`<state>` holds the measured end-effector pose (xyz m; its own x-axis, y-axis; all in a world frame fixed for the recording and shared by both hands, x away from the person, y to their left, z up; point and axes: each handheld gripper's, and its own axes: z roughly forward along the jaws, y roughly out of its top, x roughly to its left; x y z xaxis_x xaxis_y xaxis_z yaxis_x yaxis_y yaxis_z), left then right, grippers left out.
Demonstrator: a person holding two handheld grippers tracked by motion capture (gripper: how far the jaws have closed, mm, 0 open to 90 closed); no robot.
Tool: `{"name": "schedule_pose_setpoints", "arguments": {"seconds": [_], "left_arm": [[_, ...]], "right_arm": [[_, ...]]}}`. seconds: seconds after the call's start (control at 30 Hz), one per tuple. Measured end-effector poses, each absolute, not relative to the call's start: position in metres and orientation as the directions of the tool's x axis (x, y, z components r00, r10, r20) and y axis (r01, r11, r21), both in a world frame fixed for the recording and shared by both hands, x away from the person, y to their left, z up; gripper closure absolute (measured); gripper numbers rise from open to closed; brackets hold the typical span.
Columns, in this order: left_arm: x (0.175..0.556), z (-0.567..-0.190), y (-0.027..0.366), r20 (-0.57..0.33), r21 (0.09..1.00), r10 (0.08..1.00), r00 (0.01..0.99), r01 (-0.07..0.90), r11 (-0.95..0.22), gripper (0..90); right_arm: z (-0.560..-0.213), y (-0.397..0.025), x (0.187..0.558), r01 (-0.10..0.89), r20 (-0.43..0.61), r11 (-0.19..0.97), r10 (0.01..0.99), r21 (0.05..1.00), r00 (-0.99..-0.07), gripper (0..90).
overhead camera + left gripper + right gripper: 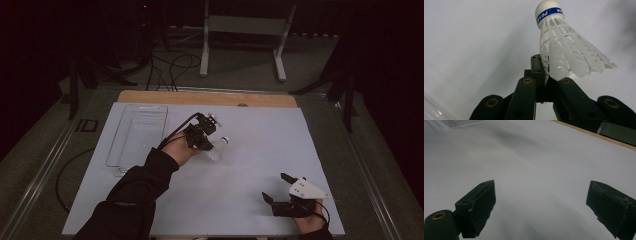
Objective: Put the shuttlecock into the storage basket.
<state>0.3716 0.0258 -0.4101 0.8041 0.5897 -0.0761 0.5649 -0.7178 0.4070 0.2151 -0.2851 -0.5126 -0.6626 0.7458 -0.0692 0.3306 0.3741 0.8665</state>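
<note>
From the high view we see the left gripper [209, 145] out over the middle of the white table [260, 145], clenched on a shuttlecock [218, 148] whose white cork tip points toward the far right corner. A clear tray [136, 137] lies along the table's left edge, near the far left corner. Our right gripper [279, 187] sits by the near edge toward the right corner, jaws spread wide, holding nothing. Over to the left gripper view: we have the shuttlecock [564, 50] pinched by its plastic skirt between closed jaws, its blue-banded cork up and away from us. In the right gripper view, both jaws stand well apart above bare white tabletop [536, 170].
</note>
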Motion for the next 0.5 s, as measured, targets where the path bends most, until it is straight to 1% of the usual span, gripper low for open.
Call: {"name": "schedule_pose_setpoints", "arguments": {"seconds": [0.5], "left_arm": [[0.374, -0.382, 0.045, -0.068, 0.437, 0.608, 0.791, 0.572, -0.694, 90.0]], "right_arm": [[-0.514, -0.284, 0.216, 0.336, -0.065, 0.375, 0.745, 0.864, -0.664, 8.8]]}}
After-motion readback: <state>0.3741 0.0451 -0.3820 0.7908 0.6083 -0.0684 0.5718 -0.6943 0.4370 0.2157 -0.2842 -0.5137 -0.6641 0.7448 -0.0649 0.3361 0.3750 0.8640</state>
